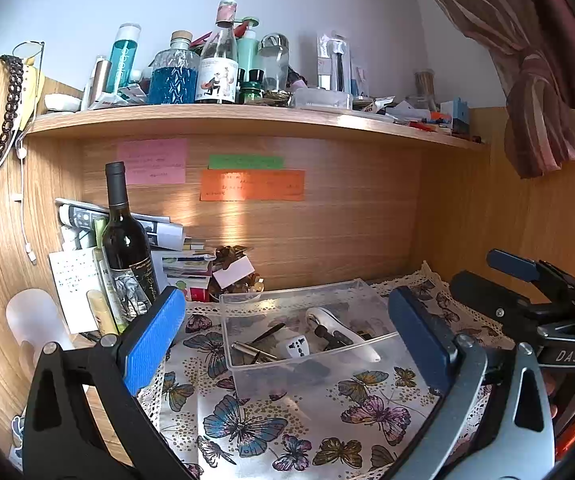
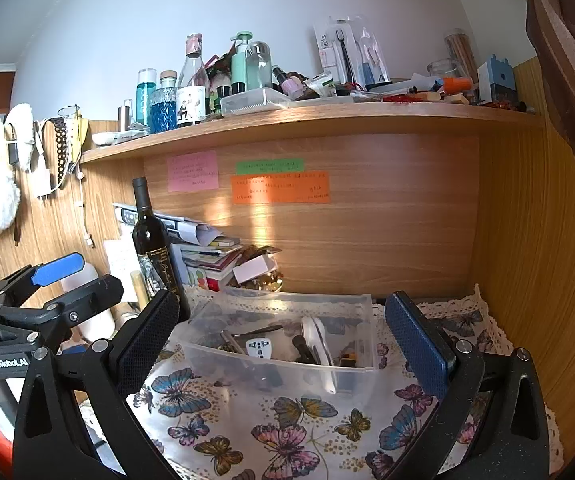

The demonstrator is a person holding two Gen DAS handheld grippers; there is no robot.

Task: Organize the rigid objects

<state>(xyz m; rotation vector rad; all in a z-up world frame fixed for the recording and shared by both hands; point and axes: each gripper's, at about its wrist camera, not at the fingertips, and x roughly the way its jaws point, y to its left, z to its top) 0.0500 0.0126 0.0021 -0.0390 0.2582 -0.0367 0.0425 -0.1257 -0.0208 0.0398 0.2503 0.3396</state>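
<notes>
Bin (image 1: 307,312) of clear plastic sits dead centre on the butterfly-print cloth (image 1: 247,420), and both tongs are hovering short of it with nothing in their grip. The left gripper (image 1: 287,340) has its blue pads spread wide, one finger (image 1: 151,340) low on the left and the other at the right edge of the bin, the container showing in the gap between them. Over in the right wrist view, the right gripper (image 2: 283,344) is just as wide, its black pad (image 2: 147,340) on one side and blue pad (image 2: 419,348) on the other, framing the same bin (image 2: 287,344). Inside the bin the rigid bits are piled together: a white travel adapter (image 1: 297,347) with dark pin holes near the middle, a long white handle-shaped tool (image 1: 343,332) lying tilted across the front wall, a metal pen-like rod (image 1: 253,352) at the left, and dark small pieces I cannot make out. The adapter (image 2: 259,348) shows again in the right view, beside the white tool (image 2: 319,344). Behind the bin, a dark wine bottle (image 1: 125,248) stands upright against a stack of papers and books (image 1: 175,256), near the wooden back panel with its pink note (image 1: 153,161) and orange note (image 1: 252,185). Up top, the shelf (image 1: 247,118) is crowded with bottles.
</notes>
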